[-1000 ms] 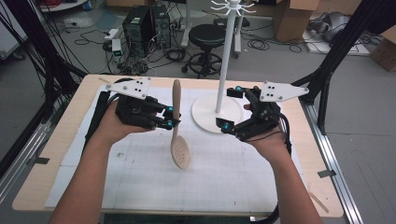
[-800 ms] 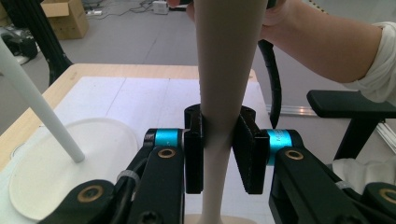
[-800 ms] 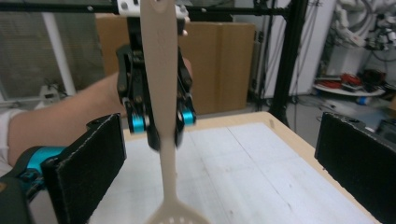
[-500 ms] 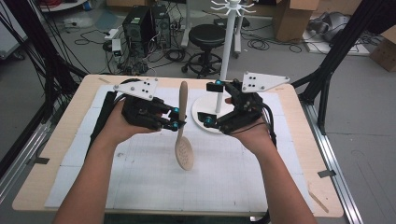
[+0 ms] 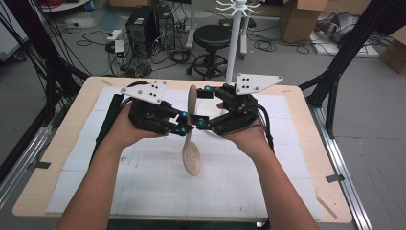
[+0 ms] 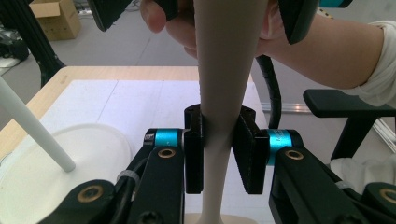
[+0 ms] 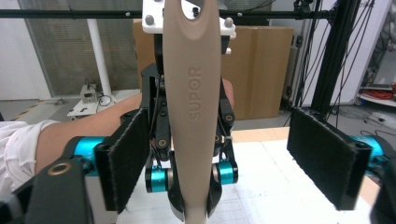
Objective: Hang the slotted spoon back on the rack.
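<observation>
Two grippers: met at one spoon above the table.
Left gripper [image 5: 183, 124]: clamped on the handle of the beige spoon [image 5: 191, 136], held upright.
Right gripper [image 5: 207, 108]: jaws apart, handle between them, untouched.
Table [image 5: 306, 158]: white-stemmed stand [image 5: 232, 40] behind.

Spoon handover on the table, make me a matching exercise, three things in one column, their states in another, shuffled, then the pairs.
Things:
1. left gripper
2. right gripper
3. spoon

States:
A. jaws wide apart, either side of the handle
B. held upright, bowl down
C. clamped on the handle

Pairs: 1-C, 2-A, 3-B
</observation>
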Demonstrator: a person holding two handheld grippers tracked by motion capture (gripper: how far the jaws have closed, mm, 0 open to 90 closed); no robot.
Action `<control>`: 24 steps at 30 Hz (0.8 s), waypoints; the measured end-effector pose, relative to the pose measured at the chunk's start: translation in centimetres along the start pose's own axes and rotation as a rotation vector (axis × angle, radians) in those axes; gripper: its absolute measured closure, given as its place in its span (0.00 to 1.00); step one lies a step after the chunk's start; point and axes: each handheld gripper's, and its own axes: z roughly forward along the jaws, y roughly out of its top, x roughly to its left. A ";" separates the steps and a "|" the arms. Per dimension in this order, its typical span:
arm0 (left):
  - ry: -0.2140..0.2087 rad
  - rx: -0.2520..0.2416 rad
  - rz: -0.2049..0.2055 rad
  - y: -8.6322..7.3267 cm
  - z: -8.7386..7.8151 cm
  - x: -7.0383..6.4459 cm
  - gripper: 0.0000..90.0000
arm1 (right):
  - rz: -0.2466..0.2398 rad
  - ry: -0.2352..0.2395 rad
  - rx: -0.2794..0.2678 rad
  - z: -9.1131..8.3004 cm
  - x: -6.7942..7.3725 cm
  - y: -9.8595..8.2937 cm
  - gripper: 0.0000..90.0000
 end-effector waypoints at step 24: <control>-0.007 -0.014 -0.004 0.1 -0.1 0.0 0.83 | -0.021 0.093 -0.005 0.5 0.0 0.1 0.75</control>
